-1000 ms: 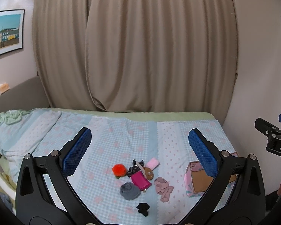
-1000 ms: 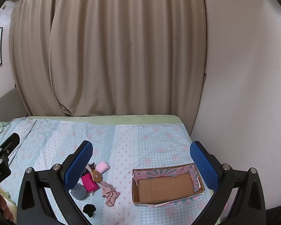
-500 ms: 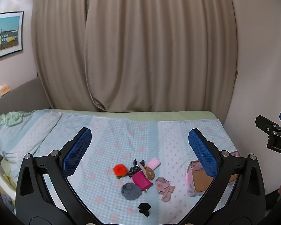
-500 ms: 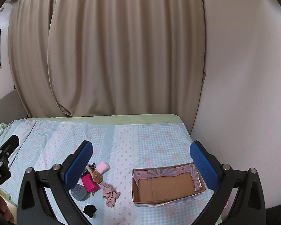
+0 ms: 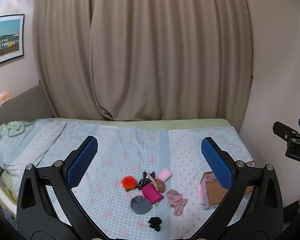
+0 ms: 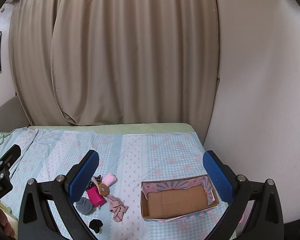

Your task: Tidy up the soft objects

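Both claws hang above the near edge of the bed (image 5: 130,138), and neither has hold of anything. The left claw (image 5: 149,156) is spread wide, its blue pads far apart, and the right claw (image 6: 151,169) is opened just as wide.

On the checked blue cover lies a small heap of soft things. An orange pompom (image 5: 128,182) sits at the left of it, touching a dark patterned scrap (image 5: 145,181). Just right of those come a pink roll (image 5: 164,175) and a brown plush toy (image 5: 161,185), with a magenta pouch (image 5: 152,194) below them. A grey sock ball (image 5: 140,204) touches the pouch's lower edge. A dusty-pink cloth (image 5: 177,201) lies crumpled beside the pouch, and a black sock (image 5: 155,223) lies apart, nearest the bed's front edge.

To the right of the heap, well apart from it, stands an open cardboard box (image 6: 178,198) with pink and teal printed sides; nothing lies in it.
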